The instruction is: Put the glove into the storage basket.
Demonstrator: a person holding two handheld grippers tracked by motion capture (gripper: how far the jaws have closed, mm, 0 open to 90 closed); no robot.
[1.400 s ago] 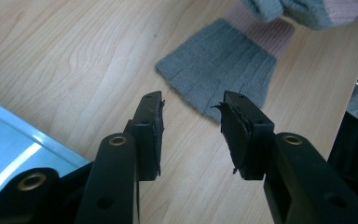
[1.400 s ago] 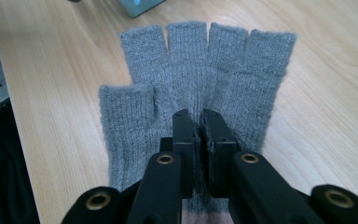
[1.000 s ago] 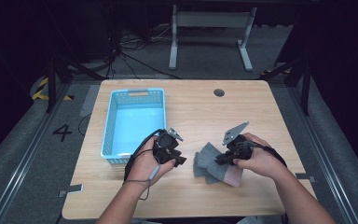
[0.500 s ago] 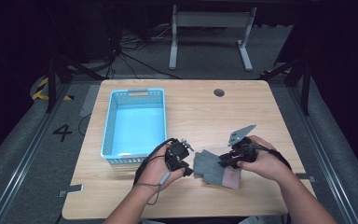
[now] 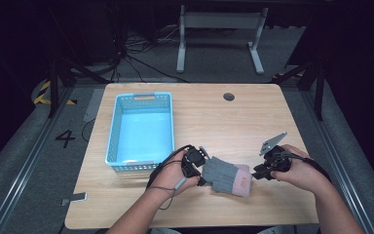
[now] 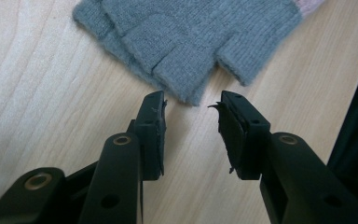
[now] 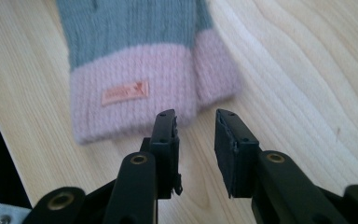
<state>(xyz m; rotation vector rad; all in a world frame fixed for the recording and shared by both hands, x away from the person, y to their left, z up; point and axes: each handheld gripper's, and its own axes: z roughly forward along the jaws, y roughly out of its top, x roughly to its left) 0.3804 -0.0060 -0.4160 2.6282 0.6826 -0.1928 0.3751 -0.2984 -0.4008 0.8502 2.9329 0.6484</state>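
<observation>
Both tongs, left tongs (image 6: 191, 105) and right tongs (image 7: 196, 116), have just been opening and stand released; approach the glove (image 5: 226, 175) squarely from nine and three o'clock.

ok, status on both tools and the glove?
Left tool open at the glove's fingertips, jaws just opening. Right tool open off the pink cuff. Nothing blocking.
</observation>
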